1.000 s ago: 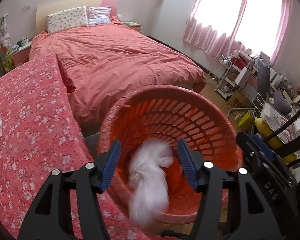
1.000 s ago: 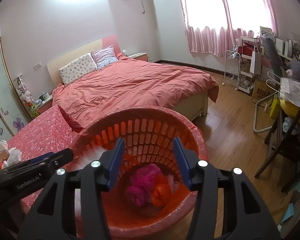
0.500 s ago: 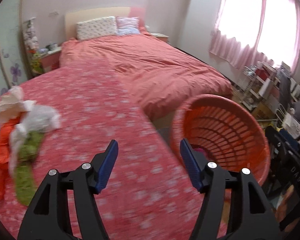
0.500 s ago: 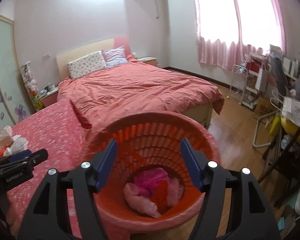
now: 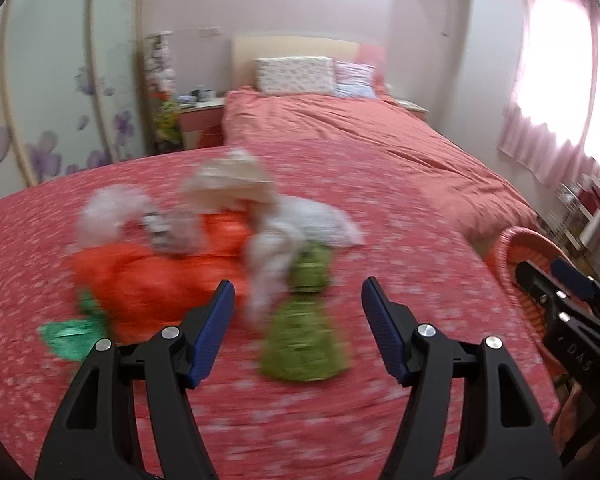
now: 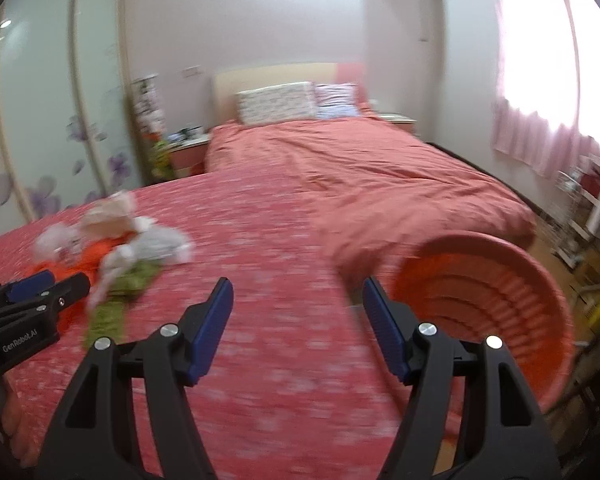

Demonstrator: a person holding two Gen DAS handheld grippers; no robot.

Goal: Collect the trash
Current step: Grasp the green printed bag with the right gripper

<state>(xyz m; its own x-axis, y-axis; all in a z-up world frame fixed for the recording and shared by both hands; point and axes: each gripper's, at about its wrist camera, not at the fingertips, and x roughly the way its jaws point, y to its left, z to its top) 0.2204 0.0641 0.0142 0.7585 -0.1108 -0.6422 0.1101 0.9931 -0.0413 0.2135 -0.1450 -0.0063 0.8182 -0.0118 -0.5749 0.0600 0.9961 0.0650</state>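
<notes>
A heap of crumpled trash lies on the red flowered cover [image 5: 400, 248]: an orange bag [image 5: 148, 276], white bags [image 5: 300, 224], a beige wad [image 5: 228, 184], a green bag [image 5: 308, 332] and a green foil scrap [image 5: 72, 334]. My left gripper [image 5: 298, 308] is open, empty, and points at the heap, the green bag just beyond its fingertips. My right gripper [image 6: 298, 308] is open and empty over the bare cover, with the same heap [image 6: 124, 248] far to its left. The orange basket [image 6: 496, 304] stands low at the right. The picture is blurred by motion.
A bed [image 6: 380, 168] with a salmon quilt and two pillows [image 6: 296, 102] fills the back. Sliding wardrobe doors [image 6: 40, 120] with purple flowers line the left wall. A nightstand [image 5: 198, 116], pink curtains [image 6: 540, 128] and cluttered shelves [image 6: 596, 200] stand around the edges.
Both grippers swung left away from the basket, where the left one had dropped a white bag. The heap now lies in front of the left gripper; both jaws stand a little wider.
</notes>
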